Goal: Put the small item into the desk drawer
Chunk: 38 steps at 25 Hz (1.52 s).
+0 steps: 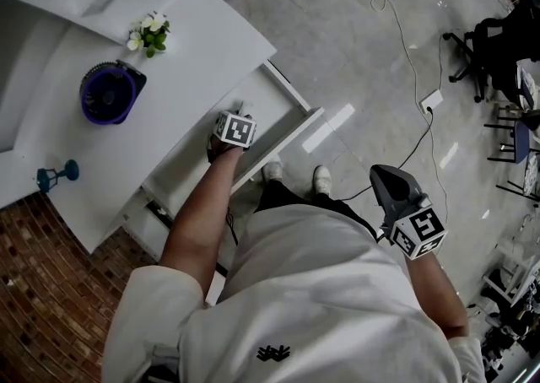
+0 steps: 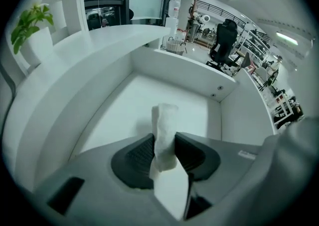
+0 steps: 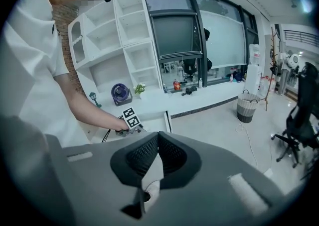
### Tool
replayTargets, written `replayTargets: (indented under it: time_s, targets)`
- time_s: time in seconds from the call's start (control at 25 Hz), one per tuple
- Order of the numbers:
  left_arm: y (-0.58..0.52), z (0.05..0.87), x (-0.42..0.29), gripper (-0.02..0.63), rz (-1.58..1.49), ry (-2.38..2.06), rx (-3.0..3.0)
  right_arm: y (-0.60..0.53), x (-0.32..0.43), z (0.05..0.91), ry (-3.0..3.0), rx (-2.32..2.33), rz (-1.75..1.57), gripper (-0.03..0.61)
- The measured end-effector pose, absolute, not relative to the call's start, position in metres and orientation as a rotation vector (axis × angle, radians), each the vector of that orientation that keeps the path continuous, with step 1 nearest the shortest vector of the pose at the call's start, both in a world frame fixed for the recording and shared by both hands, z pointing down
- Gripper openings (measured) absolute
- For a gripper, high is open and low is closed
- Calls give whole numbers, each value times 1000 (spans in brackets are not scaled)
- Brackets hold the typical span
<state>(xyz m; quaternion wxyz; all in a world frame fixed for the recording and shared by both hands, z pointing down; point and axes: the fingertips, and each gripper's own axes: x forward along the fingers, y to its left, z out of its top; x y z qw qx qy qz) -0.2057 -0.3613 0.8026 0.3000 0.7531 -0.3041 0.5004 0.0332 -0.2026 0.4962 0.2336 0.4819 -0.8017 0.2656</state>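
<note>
Pale floor tiles lie under the person's shoes, and nearest the body the right gripper [image 3: 157, 136] hangs off to the side over them, its jaws pressed together on nothing. Further out, the left gripper [image 2: 163, 139] points steeply down over the open drawer [image 2: 185, 72], its jaws pinching a small white item [image 2: 165, 118] that looks like crumpled paper and sticks out beyond the tips. The bare drawer floor lies right beyond it. The risk seems to lie in the release: something this light may cling to a ribbed pad, or drift as it falls and catch the drawer's rim. Beyond the drawer, the worktop [image 1: 198, 56] carries a purple fan [image 1: 110, 93] and a small plant [image 1: 149, 33], both well clear.
</note>
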Motion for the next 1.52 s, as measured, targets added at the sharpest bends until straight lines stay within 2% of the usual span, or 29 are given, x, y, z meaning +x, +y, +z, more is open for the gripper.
replayTargets:
  time_s: [0.68, 1.52]
  targets:
    - [-368, 809, -204, 167, 1413, -872, 2002, -193, 52, 497, -2183, 1335, 751, 14]
    - [-338, 703, -197, 153, 1252, -1164, 2054, -196, 81, 484, -2408, 1157, 651, 14]
